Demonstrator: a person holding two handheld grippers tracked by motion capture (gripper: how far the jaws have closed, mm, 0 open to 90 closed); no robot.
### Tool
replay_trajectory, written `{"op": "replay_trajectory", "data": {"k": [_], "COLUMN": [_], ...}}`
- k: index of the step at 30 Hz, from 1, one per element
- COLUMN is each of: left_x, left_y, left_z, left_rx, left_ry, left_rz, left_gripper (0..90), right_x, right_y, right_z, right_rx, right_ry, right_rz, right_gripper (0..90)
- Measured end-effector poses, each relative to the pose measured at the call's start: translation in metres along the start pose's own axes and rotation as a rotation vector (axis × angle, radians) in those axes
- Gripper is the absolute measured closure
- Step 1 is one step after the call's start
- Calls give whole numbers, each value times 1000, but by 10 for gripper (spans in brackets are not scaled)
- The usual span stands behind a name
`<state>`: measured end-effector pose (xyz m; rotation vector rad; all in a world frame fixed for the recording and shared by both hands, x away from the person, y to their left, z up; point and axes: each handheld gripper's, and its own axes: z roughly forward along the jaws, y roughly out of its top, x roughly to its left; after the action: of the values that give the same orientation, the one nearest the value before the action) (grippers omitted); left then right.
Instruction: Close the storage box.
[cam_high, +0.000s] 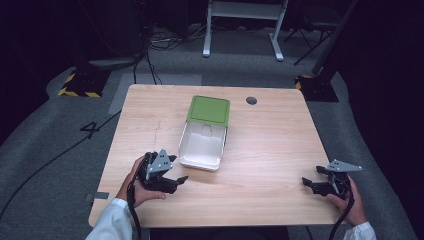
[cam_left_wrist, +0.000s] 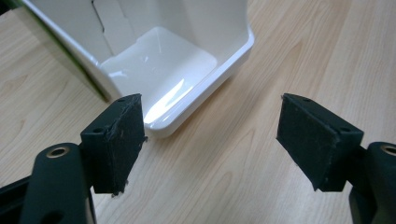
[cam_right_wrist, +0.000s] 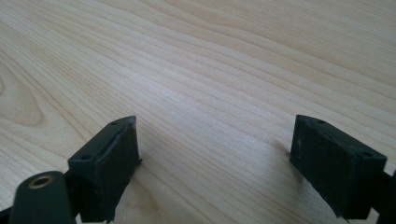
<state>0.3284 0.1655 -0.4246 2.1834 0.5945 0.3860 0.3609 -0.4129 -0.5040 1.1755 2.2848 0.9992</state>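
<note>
The white box (cam_high: 202, 147) lies open at the middle of the tabletop (cam_high: 270, 150), its green lid (cam_high: 209, 110) folded back on the far side. In the left gripper view its near corner (cam_left_wrist: 159, 126) sits just ahead of the left-hand finger pad (cam_left_wrist: 116, 140), close but not touching, and nothing lies between the pads. The left gripper (cam_high: 172, 182) has its fingers spread wide and empty, just beside the box's near left corner. The right gripper (cam_high: 312, 184) is well apart from the box near the right edge, its fingers (cam_right_wrist: 107, 163) also spread over bare wood, holding nothing.

By my reading the work is either barely begun or just released: the box stands open and appears empty, with no grip on it. Closing the lid, or moving the box, seems to remain.

The hinge and a flap on the inner wall (cam_left_wrist: 112, 32) are hard to make out, and the left gripper view cuts off the far part of the box.
</note>
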Motion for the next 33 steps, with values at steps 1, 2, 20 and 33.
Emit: {"op": "replay_trajectory", "data": {"k": [1,2,20,33], "left_x": [-2,-3,-25,-14], "left_y": [2,4,33,34], "left_z": [0,0,63,88], "left_rx": [-7,-13,88,128], "left_ry": [-7,-16,-121,-118], "left_rz": [2,4,96,93], "left_gripper": [238,242,362,380], "right_x": [0,0,0,0], "right_y": [0,0,0,0], "right_z": [0,0,0,0], "right_rx": [0,0,-1,-1], "right_ry": [0,0,0,0], "right_rz": [0,0,0,0], "right_gripper": [153,153,154,154]}}
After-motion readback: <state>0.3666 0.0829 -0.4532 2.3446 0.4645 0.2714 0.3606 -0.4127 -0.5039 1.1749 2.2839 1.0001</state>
